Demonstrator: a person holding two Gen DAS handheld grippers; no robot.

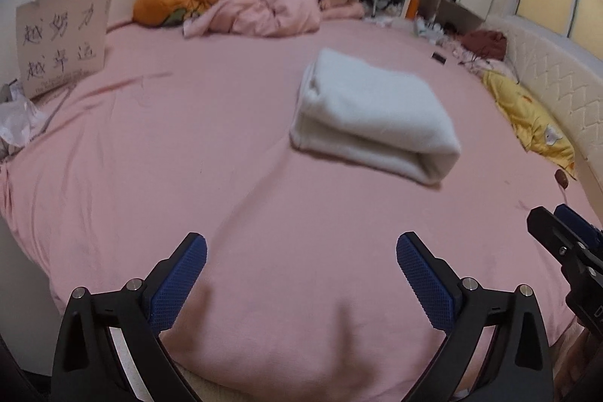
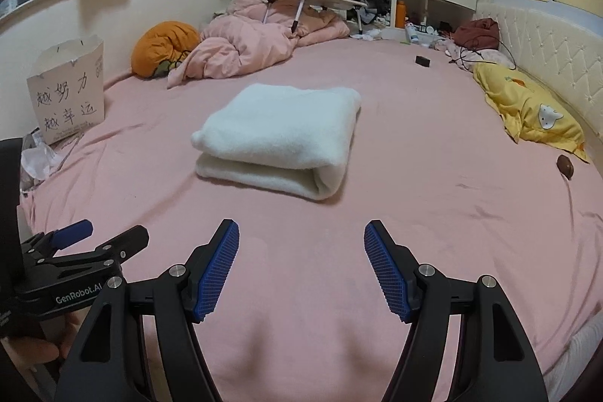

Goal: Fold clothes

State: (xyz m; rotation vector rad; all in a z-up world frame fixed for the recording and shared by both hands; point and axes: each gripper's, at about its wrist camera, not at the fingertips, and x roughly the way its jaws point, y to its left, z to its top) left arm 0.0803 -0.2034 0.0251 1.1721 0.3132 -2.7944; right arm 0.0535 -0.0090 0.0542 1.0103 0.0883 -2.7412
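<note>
While both claws hang over the near edge of the pink bed [image 2: 433, 176], the white folded garment [image 2: 280, 138] lies mid-bed, well apart from them. Left gripper [image 1: 301, 270] and right gripper [image 2: 301, 259] are both spread wide, nothing pinched (yellow pillow [image 2: 527, 112] right of the garment, by the headboard).

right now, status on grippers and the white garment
Left hand-held gripper open, empty. Right hand-held gripper open, empty. White folded garment lies flat mid-bed, untouched, on pink sheet. Nothing between grippers and it.
</note>
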